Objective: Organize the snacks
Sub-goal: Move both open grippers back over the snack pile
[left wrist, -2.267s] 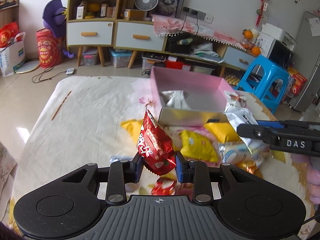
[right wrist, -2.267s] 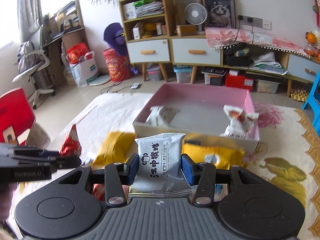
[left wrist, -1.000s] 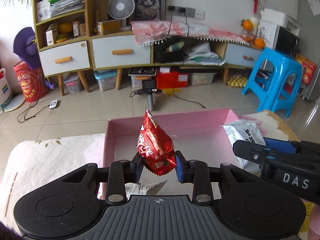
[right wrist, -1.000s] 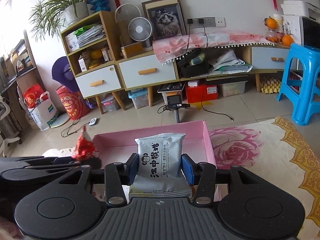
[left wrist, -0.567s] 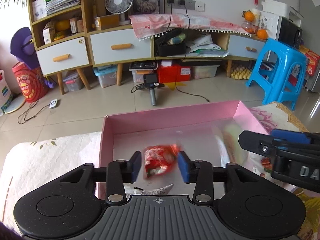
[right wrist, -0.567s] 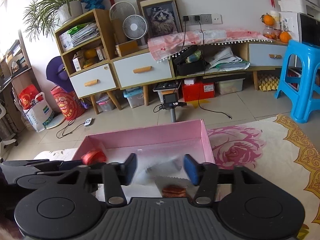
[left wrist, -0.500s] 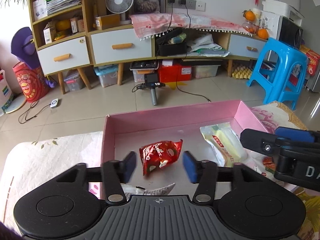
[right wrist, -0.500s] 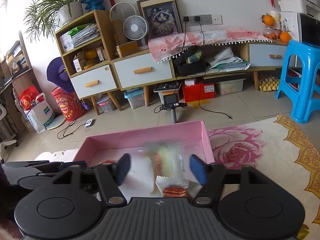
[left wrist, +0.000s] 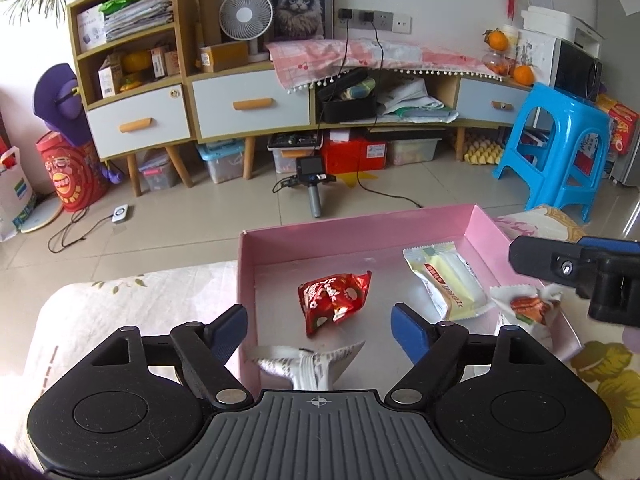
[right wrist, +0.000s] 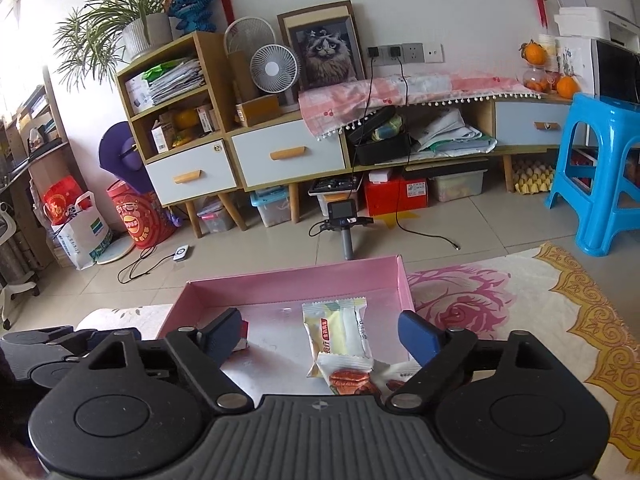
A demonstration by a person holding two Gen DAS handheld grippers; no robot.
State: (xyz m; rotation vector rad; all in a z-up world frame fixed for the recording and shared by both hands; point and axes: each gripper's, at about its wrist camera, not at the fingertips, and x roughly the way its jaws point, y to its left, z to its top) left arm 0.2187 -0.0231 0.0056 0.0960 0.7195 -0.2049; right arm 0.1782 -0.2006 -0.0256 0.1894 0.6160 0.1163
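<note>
Only your left wrist view shows the red snack packet [left wrist: 333, 300] fully, flat in the pink box [left wrist: 248, 280], beyond your left gripper [left wrist: 319, 330]; its fingers are spreading, empty. Your right gripper [right wrist: 320, 336] is opening too, above the yellow-white packet [right wrist: 340, 332].

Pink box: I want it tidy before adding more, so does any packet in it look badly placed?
The white packet sticks up against the pink box near wall. The red packet and yellow packet lie flat.

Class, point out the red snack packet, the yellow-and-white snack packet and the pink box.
red snack packet [left wrist: 331, 301], left wrist view, middle of wrapper
yellow-and-white snack packet [left wrist: 448, 280], left wrist view, yellow centre
pink box [right wrist: 288, 282], right wrist view, far wall
</note>
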